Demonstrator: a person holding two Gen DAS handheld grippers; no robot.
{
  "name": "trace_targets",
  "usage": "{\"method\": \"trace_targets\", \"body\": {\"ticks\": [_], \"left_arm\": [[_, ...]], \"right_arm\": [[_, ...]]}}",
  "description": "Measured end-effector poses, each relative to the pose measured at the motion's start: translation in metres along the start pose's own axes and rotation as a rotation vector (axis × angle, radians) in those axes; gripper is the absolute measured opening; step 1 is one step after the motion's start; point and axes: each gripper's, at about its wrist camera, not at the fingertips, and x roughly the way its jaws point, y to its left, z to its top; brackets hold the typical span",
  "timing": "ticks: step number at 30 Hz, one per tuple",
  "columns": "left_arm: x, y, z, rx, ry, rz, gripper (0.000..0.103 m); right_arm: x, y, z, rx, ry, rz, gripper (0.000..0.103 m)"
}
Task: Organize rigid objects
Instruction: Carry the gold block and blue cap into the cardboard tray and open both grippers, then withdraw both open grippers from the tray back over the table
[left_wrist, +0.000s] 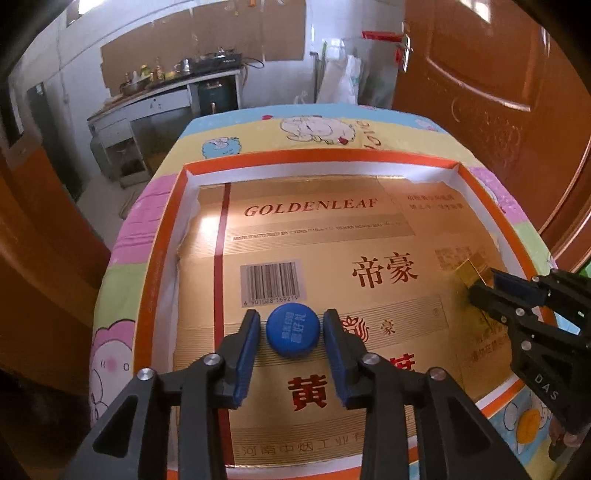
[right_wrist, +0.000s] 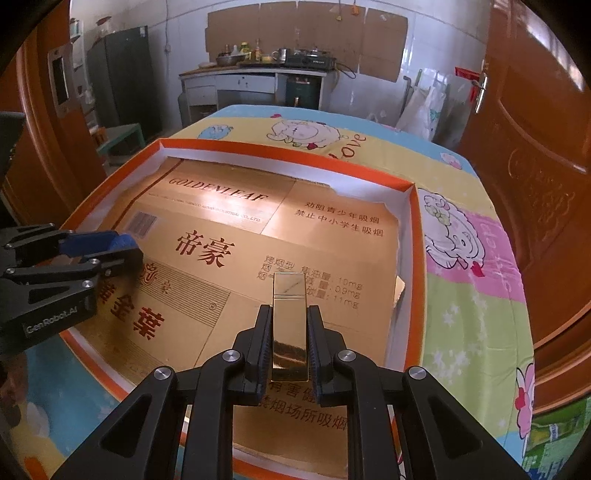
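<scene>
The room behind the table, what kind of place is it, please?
Probably a home kitchen. A counter at the far wall carries a stove with pots and bottles; a dark fridge stands to its left, and wooden doors flank the room.

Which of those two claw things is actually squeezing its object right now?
The right gripper: its pads press on the gold bar. The left gripper stands open, gaps showing either side of the blue bottle cap.

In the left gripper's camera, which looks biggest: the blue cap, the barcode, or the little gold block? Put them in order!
1. barcode
2. blue cap, almost as big and nearer the camera, so unsure
3. gold block, partly hidden in the right gripper
</scene>
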Motion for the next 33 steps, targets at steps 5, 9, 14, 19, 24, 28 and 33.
{"method": "trace_targets", "body": {"ticks": [5,9,14,19,24,28,33], "left_arm": [[-0.002,0.0,-0.003,0.002,-0.018,-0.004,0.046],[-0.001,0.004,0.0,-0.037,-0.012,0.029,0.046],[-0.003,0.006,-0.001,-0.039,-0.028,0.039,0.046],[-0.022,0.013,-0.005,-0.067,-0.084,-0.005,0.045],[-0.04,0.012,-0.007,-0.064,-0.108,-0.107,0.056],[-0.065,0.006,-0.018,-0.029,-0.179,-0.121,0.057],[-0.113,0.005,-0.039,0.007,-0.312,-0.184,0.069]], "right_arm": [[-0.002,-0.003,-0.003,0.007,-0.016,-0.006,0.027],[-0.014,-0.008,-0.006,0.038,-0.06,0.029,0.031],[-0.034,-0.019,-0.01,0.096,-0.125,0.062,0.034],[-0.061,-0.025,-0.015,0.137,-0.205,0.071,0.034],[-0.091,-0.028,-0.024,0.18,-0.285,0.098,0.036],[-0.112,-0.023,-0.037,0.192,-0.308,0.103,0.036],[-0.151,-0.004,-0.071,0.186,-0.342,0.101,0.043]]}}
